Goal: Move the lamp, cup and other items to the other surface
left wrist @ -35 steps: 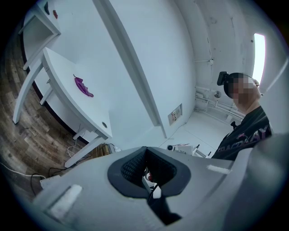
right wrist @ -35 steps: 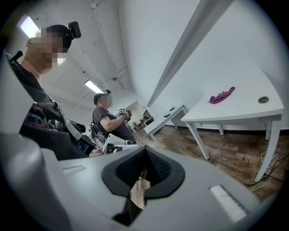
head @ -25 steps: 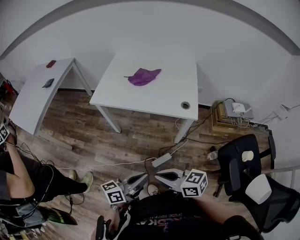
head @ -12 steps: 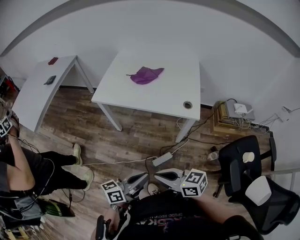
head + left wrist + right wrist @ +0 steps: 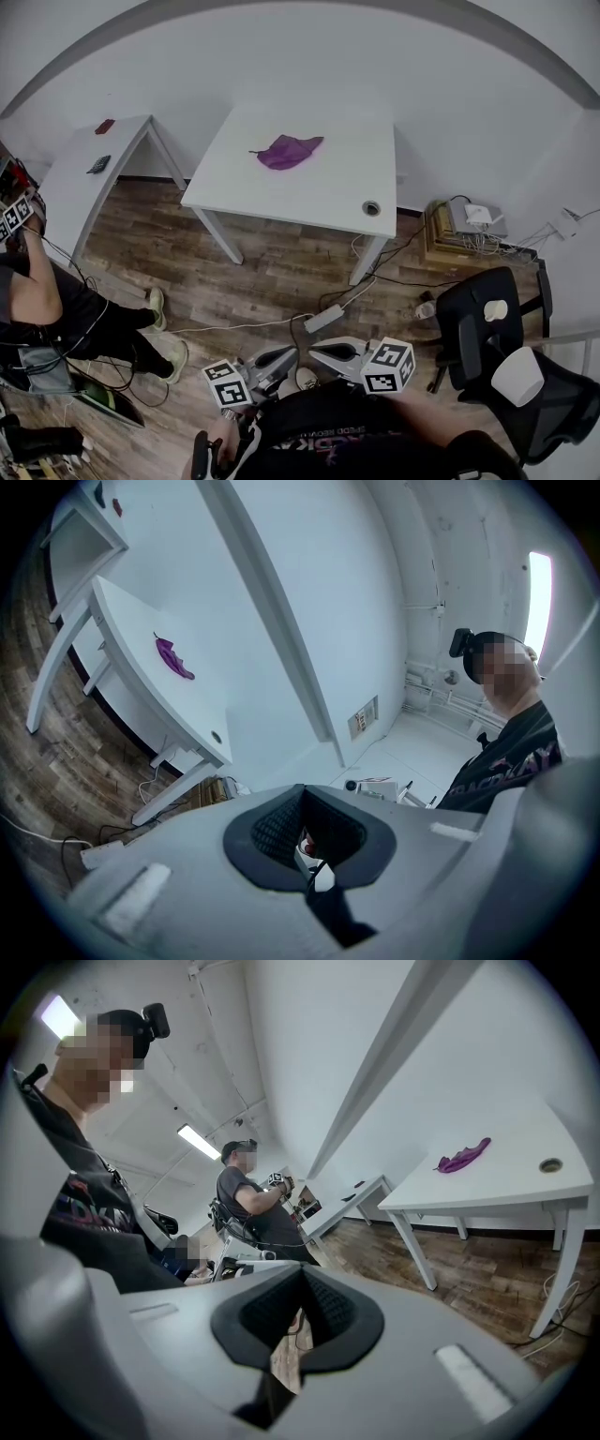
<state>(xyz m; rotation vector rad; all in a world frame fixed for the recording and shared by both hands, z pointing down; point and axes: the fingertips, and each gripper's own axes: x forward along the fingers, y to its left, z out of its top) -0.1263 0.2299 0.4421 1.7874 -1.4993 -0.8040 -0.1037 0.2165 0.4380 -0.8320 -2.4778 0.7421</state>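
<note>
Hanging shut: left gripper [image 5: 289, 355], right gripper [image 5: 319, 350]

readable text: none | shirt [image 5: 511, 754] print: too blurred | wall plate [image 5: 363, 719]: too small to read

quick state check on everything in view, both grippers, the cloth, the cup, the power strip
left gripper: shut, empty
right gripper: shut, empty
crumpled purple cloth: lying loose on the white square table
small white cup: resting on the seat of the black office chair
grey power strip: on the wood floor, cable attached
</note>
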